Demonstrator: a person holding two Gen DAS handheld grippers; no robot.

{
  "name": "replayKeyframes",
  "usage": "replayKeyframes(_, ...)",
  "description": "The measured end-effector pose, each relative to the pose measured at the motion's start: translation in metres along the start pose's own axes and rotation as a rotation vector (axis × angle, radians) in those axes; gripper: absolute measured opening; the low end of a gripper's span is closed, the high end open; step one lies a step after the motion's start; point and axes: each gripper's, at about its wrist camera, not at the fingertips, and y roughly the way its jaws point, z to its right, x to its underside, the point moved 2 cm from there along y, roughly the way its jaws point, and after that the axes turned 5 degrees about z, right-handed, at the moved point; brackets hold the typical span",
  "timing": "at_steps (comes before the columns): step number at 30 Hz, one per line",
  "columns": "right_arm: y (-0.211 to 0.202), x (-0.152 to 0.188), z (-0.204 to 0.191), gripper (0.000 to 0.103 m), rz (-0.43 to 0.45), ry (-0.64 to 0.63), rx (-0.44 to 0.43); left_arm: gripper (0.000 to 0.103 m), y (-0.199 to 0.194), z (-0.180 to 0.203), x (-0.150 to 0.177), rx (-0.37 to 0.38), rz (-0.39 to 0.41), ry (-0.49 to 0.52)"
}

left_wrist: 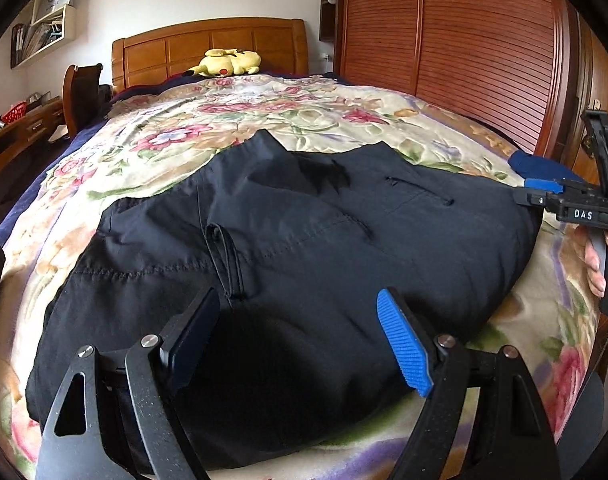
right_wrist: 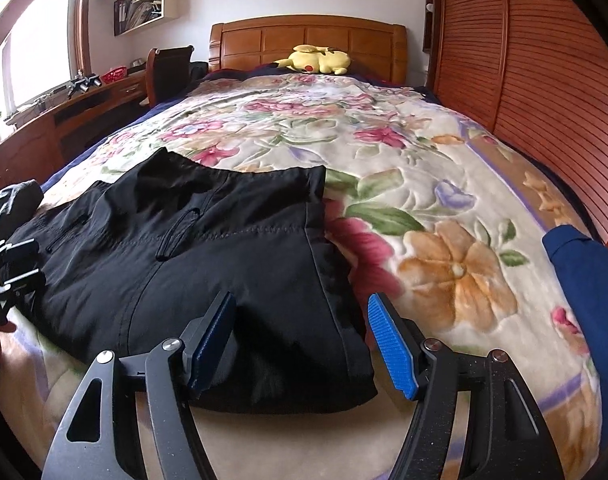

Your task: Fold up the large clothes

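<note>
From my left wrist camera, my left gripper [left_wrist: 300, 336] hangs with its blue-padded fingers [left_wrist: 404, 344] spread wide over the near part of the black woven trousers [left_wrist: 304, 240], nothing pinched between them. The trousers lie partly folded across the floral quilted bedspread [left_wrist: 264, 108], a zipped pocket showing toward the right. This view alone catches my right gripper [left_wrist: 544, 190] from the side at the trousers' right edge, with a hand [left_wrist: 596, 260] on its grip; from here I cannot tell how far it gapes. Beyond it a dark blue cloth [left_wrist: 536, 166] lies on the bed. A yellow plush toy [left_wrist: 228, 63] rests by the wooden headboard [left_wrist: 208, 44]. From my right wrist camera, my right gripper [right_wrist: 304, 340] stands well open, straddling the trousers' [right_wrist: 224, 240] near right corner without clamping it. Only here do I see the wooden desk [right_wrist: 84, 100] under the window, and my left gripper [right_wrist: 12, 268] at the left edge.
</note>
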Motion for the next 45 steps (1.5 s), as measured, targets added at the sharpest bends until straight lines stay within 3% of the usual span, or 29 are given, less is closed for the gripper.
replayKeyframes(11,0.028,0.019,0.010,0.079,-0.116,0.031,-0.011,0.082,0.016,0.003,0.009,-0.007,-0.061,0.021)
replayKeyframes(18,0.038,0.022,0.005,0.079,-0.174,0.022,-0.027,0.082,0.017,0.003,0.011,-0.011,-0.068,0.027)
replayKeyframes(36,0.045,0.035,0.012,0.079,-0.204,0.094,-0.121,0.082,0.019,0.002,0.013,-0.013,-0.074,0.030)
replayKeyframes(45,0.049,0.036,0.005,0.064,-0.204,0.072,-0.148,0.082,0.015,0.002,0.011,-0.008,-0.063,0.025)
